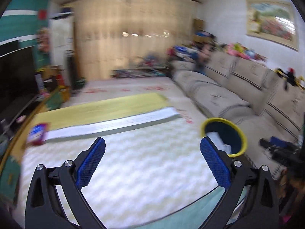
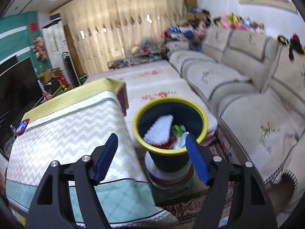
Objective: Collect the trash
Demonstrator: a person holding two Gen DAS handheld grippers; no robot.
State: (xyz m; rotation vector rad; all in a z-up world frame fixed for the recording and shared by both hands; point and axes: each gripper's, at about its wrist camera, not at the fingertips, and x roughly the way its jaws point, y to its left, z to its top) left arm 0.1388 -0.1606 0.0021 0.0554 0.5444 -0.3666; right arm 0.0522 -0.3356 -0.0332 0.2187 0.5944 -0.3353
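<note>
A dark bin with a yellow rim (image 2: 202, 112) stands on a stool beside the table, holding white paper (image 2: 159, 129) and other scraps. It also shows in the left wrist view (image 1: 243, 135). My right gripper (image 2: 151, 143) is open and empty, just short of the bin's near rim. My left gripper (image 1: 152, 145) is open and empty above the zigzag tablecloth (image 1: 133, 162). A red and blue packet (image 1: 37, 133) lies at the table's far left; it also shows in the right wrist view (image 2: 22, 126).
A beige sofa (image 2: 247, 87) runs along the right. A yellow-green cloth (image 1: 99, 108) covers the table's far part. A dark TV (image 1: 15, 72) and clutter stand at the left. A patterned rug (image 2: 190, 208) lies under the stool.
</note>
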